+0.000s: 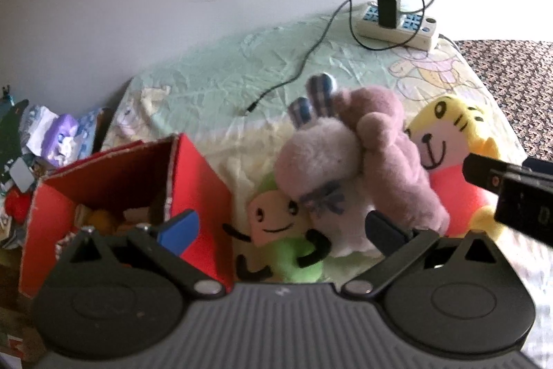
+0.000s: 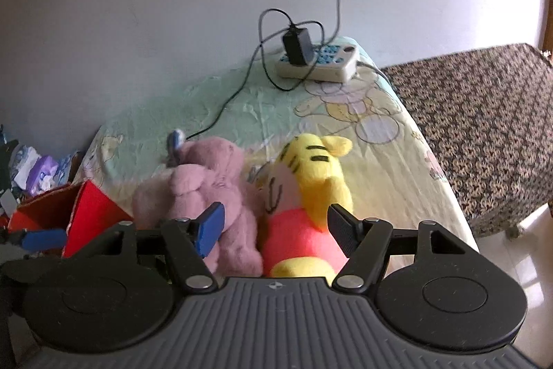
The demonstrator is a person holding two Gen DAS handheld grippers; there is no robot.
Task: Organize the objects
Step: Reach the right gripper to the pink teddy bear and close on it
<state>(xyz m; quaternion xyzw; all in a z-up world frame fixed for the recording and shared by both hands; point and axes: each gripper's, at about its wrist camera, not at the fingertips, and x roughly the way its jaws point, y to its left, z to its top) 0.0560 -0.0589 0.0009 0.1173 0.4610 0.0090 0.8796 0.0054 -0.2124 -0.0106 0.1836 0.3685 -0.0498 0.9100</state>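
Plush toys lie in a pile on the table. A green and tan plush, a white-lilac bunny, a mauve-pink plush and a yellow tiger in a red shirt touch each other. A red cardboard box, open and holding several items, stands left of them. My left gripper is open, its jaws on either side of the green plush. My right gripper is open around the tiger's body, and it shows at the right edge of the left wrist view.
A white power strip with a black charger and a trailing cable sits at the table's far edge by the wall. A pastel cartoon cloth covers the table. Clutter lies left; a patterned brown surface lies right.
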